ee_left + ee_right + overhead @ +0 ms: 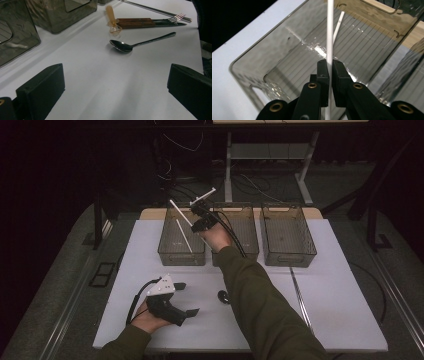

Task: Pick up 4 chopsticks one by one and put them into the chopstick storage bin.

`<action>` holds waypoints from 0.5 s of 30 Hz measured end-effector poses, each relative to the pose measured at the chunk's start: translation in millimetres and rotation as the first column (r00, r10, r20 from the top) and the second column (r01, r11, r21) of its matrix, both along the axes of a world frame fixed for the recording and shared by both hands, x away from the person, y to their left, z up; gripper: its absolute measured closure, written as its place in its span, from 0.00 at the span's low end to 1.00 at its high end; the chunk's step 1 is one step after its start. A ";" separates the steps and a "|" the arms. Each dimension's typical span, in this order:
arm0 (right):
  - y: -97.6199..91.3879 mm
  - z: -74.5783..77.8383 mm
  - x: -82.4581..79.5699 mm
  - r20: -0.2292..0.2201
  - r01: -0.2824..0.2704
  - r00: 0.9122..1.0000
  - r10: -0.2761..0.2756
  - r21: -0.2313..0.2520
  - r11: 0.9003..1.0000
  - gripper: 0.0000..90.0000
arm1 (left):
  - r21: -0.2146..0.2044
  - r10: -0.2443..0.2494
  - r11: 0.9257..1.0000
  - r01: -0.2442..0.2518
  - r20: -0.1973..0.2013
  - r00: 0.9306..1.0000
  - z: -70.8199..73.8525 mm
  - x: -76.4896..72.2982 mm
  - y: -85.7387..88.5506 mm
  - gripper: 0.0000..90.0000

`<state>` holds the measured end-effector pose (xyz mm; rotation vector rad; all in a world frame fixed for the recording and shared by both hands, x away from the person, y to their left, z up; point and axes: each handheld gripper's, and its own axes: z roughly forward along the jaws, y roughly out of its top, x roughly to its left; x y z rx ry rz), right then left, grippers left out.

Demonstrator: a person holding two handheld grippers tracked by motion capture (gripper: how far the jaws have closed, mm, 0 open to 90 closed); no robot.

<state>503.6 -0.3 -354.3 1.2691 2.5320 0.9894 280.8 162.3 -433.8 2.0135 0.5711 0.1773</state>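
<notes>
My right gripper hangs over the left smoky bin, shut on a white chopstick. In the right gripper view the jaws pinch that chopstick upright above the bin's ribbed floor. A second white chopstick lies inside the same bin, and it also shows in the high view. My left gripper rests low over the table's near left, open with nothing between its jaws.
Two more smoky bins stand in the back row. Ahead of the left gripper lie a metal spoon, an amber plastic utensil, wooden-handled cutlery and a thin metal rod. The right forearm crosses the table's middle.
</notes>
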 end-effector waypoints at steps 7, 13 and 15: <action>11.2 -7.3 8.5 -0.026 0.018 0.999 -0.018 -0.025 1.000 0.95 | -0.006 0.004 1.000 -0.004 -0.009 1.000 -0.2 -0.5 -0.6 0.00; 20.5 -13.3 11.9 -0.052 0.038 0.998 -0.040 -0.046 0.998 0.95 | -0.005 0.002 1.000 -0.002 -0.011 1.000 -0.4 -0.5 -0.9 0.00; 23.0 -15.8 12.5 -0.056 0.042 0.997 -0.045 -0.055 0.998 0.94 | -0.001 0.000 1.000 0.000 -0.010 1.000 -0.1 -0.3 -0.2 0.00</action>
